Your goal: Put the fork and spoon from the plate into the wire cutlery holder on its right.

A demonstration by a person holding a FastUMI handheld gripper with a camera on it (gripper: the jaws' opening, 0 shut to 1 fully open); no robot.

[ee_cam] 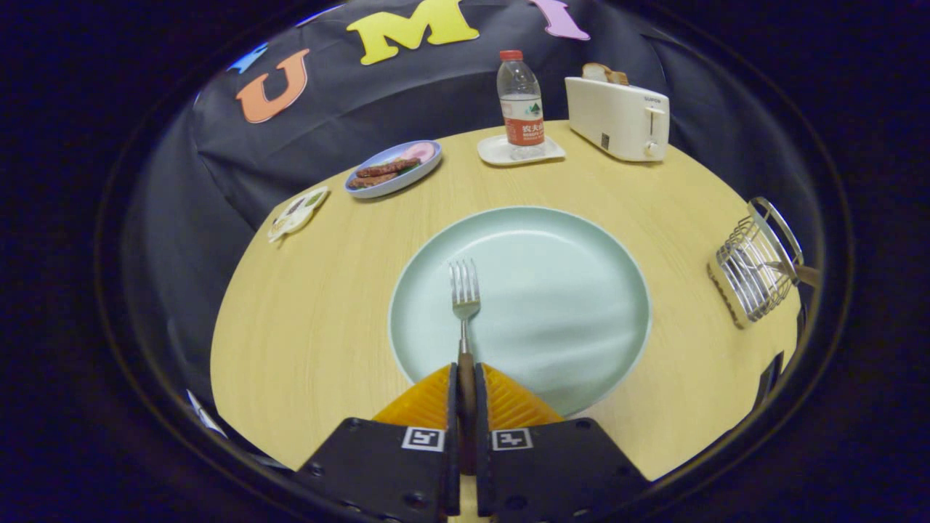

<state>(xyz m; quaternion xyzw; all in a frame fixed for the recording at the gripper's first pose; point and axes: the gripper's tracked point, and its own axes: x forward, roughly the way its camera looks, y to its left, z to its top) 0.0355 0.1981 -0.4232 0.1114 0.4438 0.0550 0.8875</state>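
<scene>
While the claw (pixel 466 381) is clamped on the fork (pixel 464 294) handle, the fork's long axis runs straight ahead over the plate (pixel 581 240), tines forward. Farther off, the wire cutlery holder (pixel 755 272) stands well to the right, at the table's (pixel 320 319) right edge.

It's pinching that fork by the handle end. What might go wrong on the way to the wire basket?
The gripper is shut on the fork at its handle only, so the long tines end might swing or slip. The wire cutlery holder sits near the table's edge, with something already sticking out of it; a bump might tip it.
</scene>
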